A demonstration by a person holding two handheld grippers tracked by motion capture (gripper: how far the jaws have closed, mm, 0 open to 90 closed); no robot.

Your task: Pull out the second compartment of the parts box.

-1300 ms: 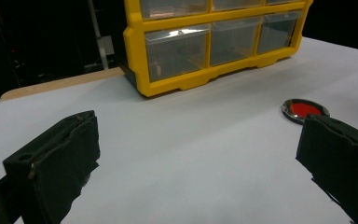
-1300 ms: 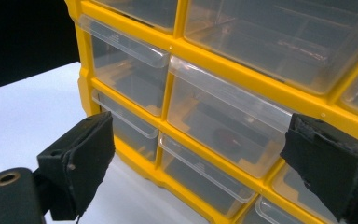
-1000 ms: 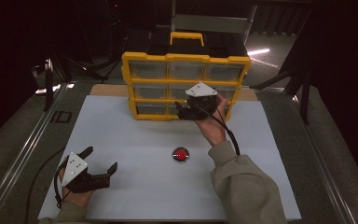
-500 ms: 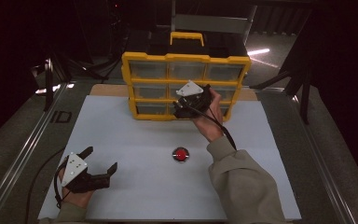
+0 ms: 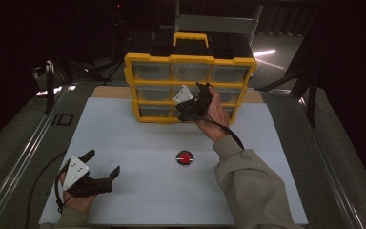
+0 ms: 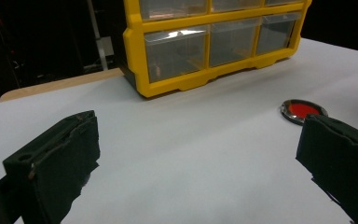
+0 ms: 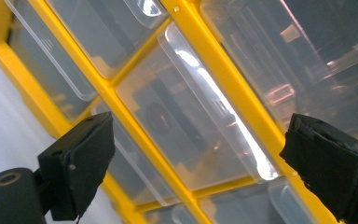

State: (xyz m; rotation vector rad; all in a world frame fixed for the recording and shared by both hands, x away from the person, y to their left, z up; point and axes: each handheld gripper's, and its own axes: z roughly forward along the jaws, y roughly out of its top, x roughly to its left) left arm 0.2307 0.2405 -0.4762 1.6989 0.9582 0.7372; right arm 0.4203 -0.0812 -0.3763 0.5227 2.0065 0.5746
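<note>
Right gripper (image 5: pixel 194 109) spread wide against the yellow plastic cabinet of 9 clear drawers (image 5: pixel 189 71). Left gripper (image 5: pixel 97 169) spread too, resting on white table (image 5: pixel 138 143) near round red button (image 5: pixel 185 158). No legible writing.

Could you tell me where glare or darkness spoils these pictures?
High view: the surroundings beyond the table are almost black. Left gripper view: light glints off the drawer fronts of the yellow organizer and the rim of the red button. Right gripper view: a bright streak runs along a clear drawer, and the picture is tilted.
</note>
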